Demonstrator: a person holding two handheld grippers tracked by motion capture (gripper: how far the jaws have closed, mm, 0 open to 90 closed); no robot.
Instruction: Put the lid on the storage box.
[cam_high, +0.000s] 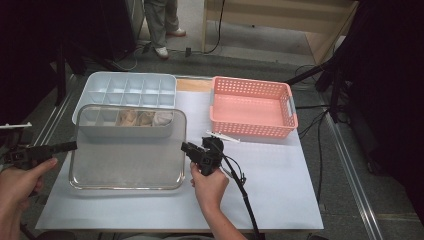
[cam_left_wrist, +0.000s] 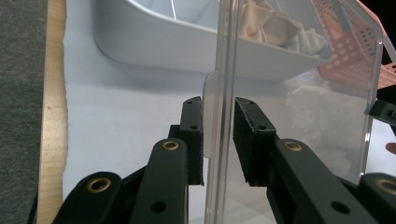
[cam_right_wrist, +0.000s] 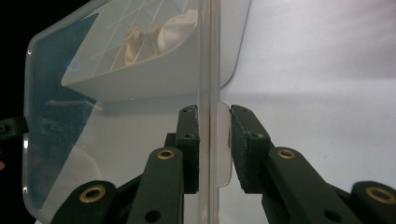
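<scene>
From above, both of my forearms come in low, the left hand-held gripper (cam_high: 67, 146) at the left edge and the right hand-held gripper (cam_high: 186, 147) at the right edge of the clear flat rectangular plastic lid (cam_high: 127, 155), held over the white-covered tabletop (cam_high: 280, 175) in front of the pale blue compartmented plastic box (cam_high: 127, 92), with the pink perforated plastic basket (cam_high: 252, 107) to the right. Along my left hand-held gripper (cam_left_wrist: 219, 140), the lid's small tab (cam_left_wrist: 211, 121) stands edge-on between jaws that are slightly apart; whether the pads press on it I cannot tell. Along my right hand-held gripper (cam_right_wrist: 214, 144), the lid's (cam_right_wrist: 116, 130) edge likewise stands between the pads, grip unclear.

Clear lid (cam_high: 127, 150): rounded corners, roughly level, seemingly raised, overlapping white compartment box's (cam_high: 125, 90) near edge.
</scene>
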